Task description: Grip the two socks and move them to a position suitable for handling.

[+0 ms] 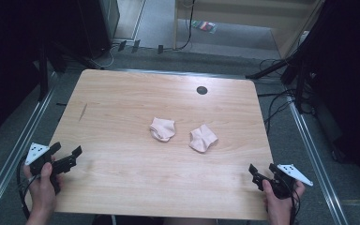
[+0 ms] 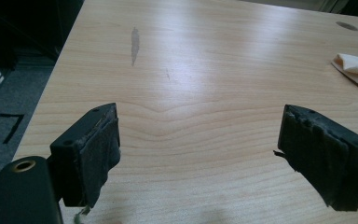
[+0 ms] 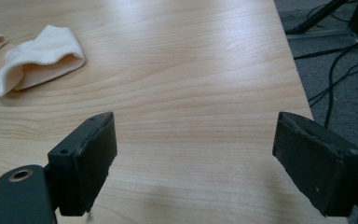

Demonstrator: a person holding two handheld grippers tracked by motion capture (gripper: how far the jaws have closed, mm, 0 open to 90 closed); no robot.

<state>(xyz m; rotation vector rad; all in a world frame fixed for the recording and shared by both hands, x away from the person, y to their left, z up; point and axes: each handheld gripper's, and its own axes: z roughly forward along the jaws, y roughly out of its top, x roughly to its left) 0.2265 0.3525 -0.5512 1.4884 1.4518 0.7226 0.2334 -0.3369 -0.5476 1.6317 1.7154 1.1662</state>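
Wooden table (image 1: 122,117), dark round hole (image 1: 201,90) (near far edge), black cables (image 1: 281,103) on grey floor (image 1: 225,35)

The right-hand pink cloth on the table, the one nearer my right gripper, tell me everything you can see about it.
The right-hand pink cloth is a small, soft, pale pink fabric piece, crumpled into a loose bundle with folds meeting near its middle. In the right gripper view it looks cream to peach, with a rounded fold opening toward the camera. It lies flat on the wooden table, near the centre, beside but apart from a similar cloth. Neither gripper touches it.
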